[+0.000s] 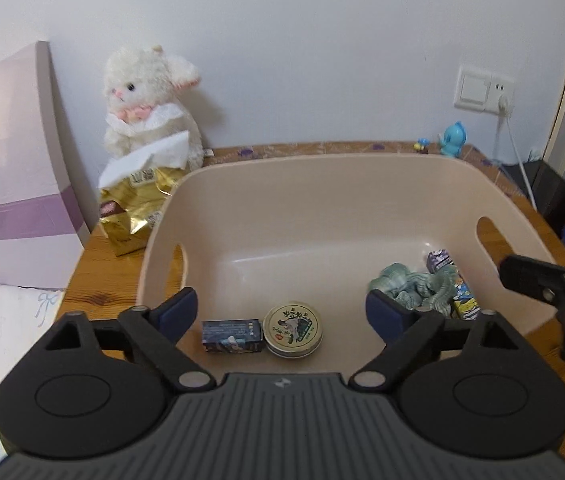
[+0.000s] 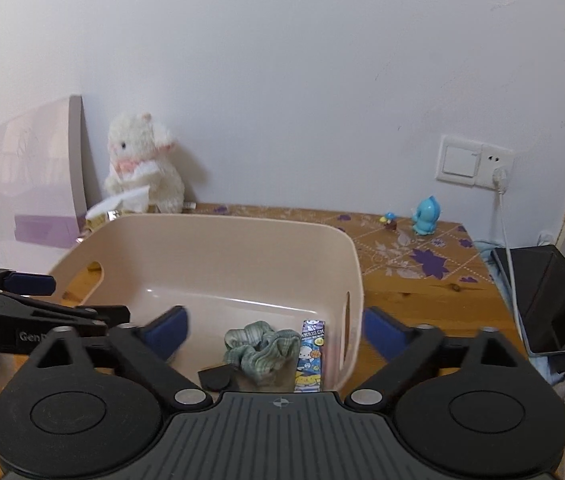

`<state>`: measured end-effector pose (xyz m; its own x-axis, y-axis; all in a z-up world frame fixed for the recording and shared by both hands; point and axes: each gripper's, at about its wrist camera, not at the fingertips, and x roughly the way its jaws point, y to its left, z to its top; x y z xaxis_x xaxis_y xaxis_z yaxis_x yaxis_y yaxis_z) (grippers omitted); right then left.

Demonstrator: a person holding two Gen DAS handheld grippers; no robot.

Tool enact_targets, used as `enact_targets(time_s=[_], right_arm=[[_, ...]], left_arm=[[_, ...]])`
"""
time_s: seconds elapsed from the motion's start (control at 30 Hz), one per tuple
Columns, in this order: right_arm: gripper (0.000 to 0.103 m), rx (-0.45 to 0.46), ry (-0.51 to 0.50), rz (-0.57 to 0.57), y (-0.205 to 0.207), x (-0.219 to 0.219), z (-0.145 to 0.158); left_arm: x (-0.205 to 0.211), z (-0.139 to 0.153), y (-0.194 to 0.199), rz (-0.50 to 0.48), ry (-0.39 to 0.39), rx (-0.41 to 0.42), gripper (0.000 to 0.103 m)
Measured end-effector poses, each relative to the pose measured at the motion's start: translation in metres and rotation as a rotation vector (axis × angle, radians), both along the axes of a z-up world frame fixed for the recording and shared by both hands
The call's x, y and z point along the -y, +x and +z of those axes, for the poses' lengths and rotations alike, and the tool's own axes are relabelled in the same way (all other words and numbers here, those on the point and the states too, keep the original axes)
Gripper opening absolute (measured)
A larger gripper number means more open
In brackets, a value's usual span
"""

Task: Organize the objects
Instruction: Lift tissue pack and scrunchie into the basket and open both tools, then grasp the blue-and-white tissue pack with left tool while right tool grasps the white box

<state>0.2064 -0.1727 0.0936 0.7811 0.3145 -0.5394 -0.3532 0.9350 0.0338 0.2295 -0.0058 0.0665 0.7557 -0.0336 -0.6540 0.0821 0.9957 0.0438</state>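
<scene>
A beige plastic bin [image 1: 322, 184] stands on the wooden table. Inside it lie a small dark blue box [image 1: 232, 336], a round tin [image 1: 292, 330], a green checked scrunchie [image 1: 410, 286] and a cartoon-printed candy box [image 1: 460, 288]. My left gripper [image 1: 282, 312] is open and empty above the bin's near side. My right gripper [image 2: 276, 330] is open and empty over the bin's right end, above the scrunchie [image 2: 260, 346] and candy box [image 2: 310, 358]. The bin [image 2: 218, 240] fills the middle of the right wrist view.
A white plush lamb [image 1: 150, 104] and a gold snack bag [image 1: 134, 208] sit behind the bin at left, beside a lilac box [image 1: 14, 172]. A blue figurine [image 2: 426, 216] stands at the back right. A black case [image 2: 550, 300] lies off the table's right edge.
</scene>
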Motion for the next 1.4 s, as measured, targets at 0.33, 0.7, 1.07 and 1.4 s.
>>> enact_targets(time_s=[0.33,0.7,1.07,1.4], right_arm=[[0.103,-0.015,-0.012,-0.014,-0.035,0.018,-0.008],[0.103,-0.145,-0.072,-0.026,-0.043,0.026,-0.074],[0.103,-0.203,-0.111,-0.037,-0.025,0.023,-0.11],[0.103,-0.214,-0.155,-0.067,-0.018,0.028,-0.129]], left_arm=[[-0.013,0.009,-0.049,0.007,0.02,0.041,0.094],[-0.008,-0.032,-0.077,-0.011,0.052,-0.015,0.095],[0.016,-0.071,-0.072,-0.059,0.059,-0.057,0.095],[0.048,-0.087,-0.058,-0.11,0.028,-0.094,0.094]])
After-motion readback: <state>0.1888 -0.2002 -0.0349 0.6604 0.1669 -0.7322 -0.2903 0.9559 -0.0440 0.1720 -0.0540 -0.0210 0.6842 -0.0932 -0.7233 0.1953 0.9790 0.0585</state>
